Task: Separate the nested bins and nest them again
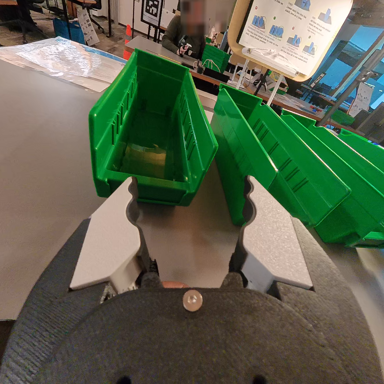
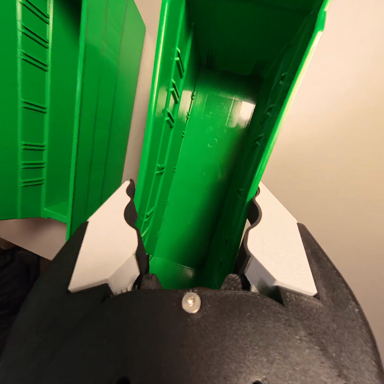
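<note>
In the left wrist view several green bins stand side by side on the grey table [image 1: 41, 166]. The leftmost bin [image 1: 153, 124] is open-topped and lies just ahead of my left gripper [image 1: 190, 178], which is open and empty. Its right fingertip [image 1: 252, 187] is close beside the second bin [image 1: 259, 149]. More bins [image 1: 332, 155] lie further right. In the right wrist view my right gripper [image 2: 195, 184] straddles one green bin [image 2: 218, 124] from above. Both pads press on its outer side walls. Another green bin [image 2: 62, 104] lies to its left.
A glossy plastic-covered sheet [image 1: 62, 60] lies on the table's far left. An instruction board [image 1: 291, 31] stands behind the bins on white legs. A person [image 1: 182, 41] sits at a far table with more green bins.
</note>
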{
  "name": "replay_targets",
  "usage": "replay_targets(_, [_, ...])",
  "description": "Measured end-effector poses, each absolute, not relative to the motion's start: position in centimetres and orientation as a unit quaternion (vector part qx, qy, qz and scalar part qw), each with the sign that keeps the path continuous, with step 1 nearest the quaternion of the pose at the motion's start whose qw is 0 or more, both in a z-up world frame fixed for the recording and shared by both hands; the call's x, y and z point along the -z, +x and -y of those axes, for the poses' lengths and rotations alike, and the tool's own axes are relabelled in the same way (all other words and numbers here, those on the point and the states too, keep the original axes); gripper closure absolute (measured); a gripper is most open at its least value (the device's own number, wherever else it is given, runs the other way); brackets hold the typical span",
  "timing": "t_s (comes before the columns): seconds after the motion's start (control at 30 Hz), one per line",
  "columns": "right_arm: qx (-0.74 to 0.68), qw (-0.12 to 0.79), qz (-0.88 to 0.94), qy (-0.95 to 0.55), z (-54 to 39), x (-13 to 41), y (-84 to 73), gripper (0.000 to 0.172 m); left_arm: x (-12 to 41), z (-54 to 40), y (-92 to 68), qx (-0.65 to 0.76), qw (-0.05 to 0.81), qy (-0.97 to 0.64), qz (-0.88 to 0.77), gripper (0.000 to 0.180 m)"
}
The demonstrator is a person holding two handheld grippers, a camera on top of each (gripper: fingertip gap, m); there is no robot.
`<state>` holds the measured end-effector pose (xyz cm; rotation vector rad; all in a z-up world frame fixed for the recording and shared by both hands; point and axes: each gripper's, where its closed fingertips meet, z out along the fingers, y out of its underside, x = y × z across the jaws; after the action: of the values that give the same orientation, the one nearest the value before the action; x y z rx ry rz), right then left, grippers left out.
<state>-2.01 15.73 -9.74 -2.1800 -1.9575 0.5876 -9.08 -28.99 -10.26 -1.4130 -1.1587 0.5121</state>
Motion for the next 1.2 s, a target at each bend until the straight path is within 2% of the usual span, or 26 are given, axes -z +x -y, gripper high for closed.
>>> replay_targets(0.3, [-0.305,0.097,0.654,-0.686,-10.5,0.4,-3.5,0.062,10.2,29.0,-9.0,-0.225,0.582,-0.604,0.495,0.080])
replay_targets(0.43, [-0.342,0.084,0.652,-0.672,-6.8,-2.0,-4.5,0.061,10.2,29.0,-8.9,-0.223,0.583,-0.604,0.496,0.080])
replay_targets(0.63, [-0.374,0.049,0.632,-0.677,-2.3,-1.4,-6.3,0.061,10.1,28.9,-8.8,-0.220,0.586,-0.604,0.493,0.080])
replay_targets(1.2, [-0.286,0.101,0.625,-0.719,-1.8,4.1,-8.8,0.059,10.3,28.9,-8.9,-0.208,0.587,-0.603,0.499,0.081])
